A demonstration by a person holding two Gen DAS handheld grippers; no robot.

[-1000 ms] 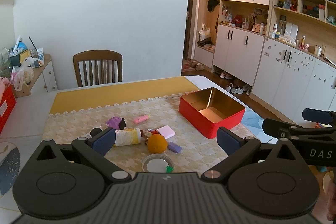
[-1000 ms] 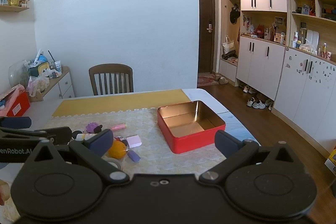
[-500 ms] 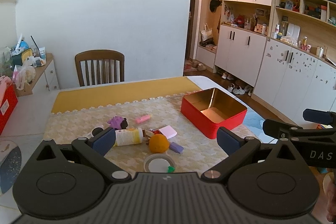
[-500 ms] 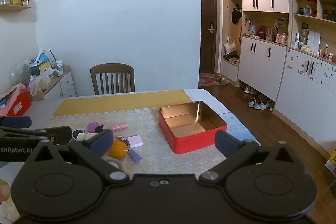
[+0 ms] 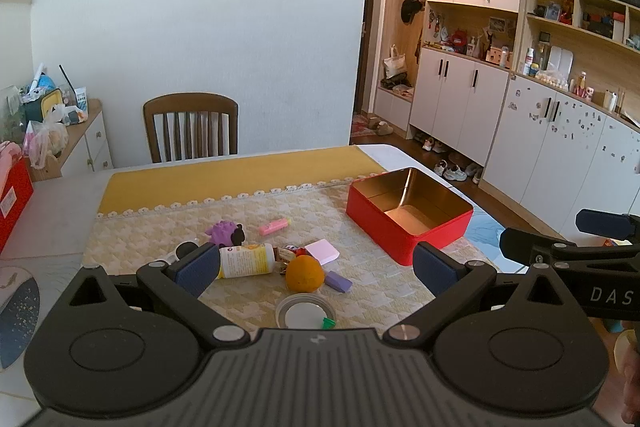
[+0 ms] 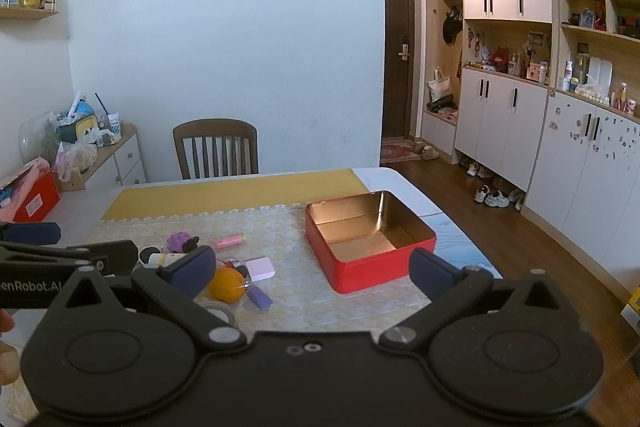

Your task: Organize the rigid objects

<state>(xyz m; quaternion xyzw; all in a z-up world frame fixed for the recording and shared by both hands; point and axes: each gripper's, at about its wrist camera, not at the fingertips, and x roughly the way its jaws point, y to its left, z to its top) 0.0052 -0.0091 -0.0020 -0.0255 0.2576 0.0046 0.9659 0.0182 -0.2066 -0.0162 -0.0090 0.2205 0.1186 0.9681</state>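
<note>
An open red tin box (image 5: 408, 215) (image 6: 368, 239) stands empty at the right of the table. A pile of small items lies left of it: an orange (image 5: 305, 273) (image 6: 226, 284), a white bottle on its side (image 5: 246, 260), a purple toy (image 5: 224, 233), a pink marker (image 5: 273, 227) (image 6: 228, 241), a pink pad (image 5: 321, 251) (image 6: 260, 268), a purple block (image 5: 338, 282) (image 6: 259, 297) and a tape roll (image 5: 305, 315). My left gripper (image 5: 316, 269) is open above the pile. My right gripper (image 6: 312, 271) is open near the box.
A patterned mat (image 5: 352, 291) and a yellow runner (image 5: 240, 179) cover the table. A wooden chair (image 5: 191, 127) stands at the far side. A red box (image 5: 12, 199) sits at the far left. White cabinets (image 5: 540, 131) line the right wall.
Both views have drifted slightly; the objects on the table have not moved. Both grippers stay open.
</note>
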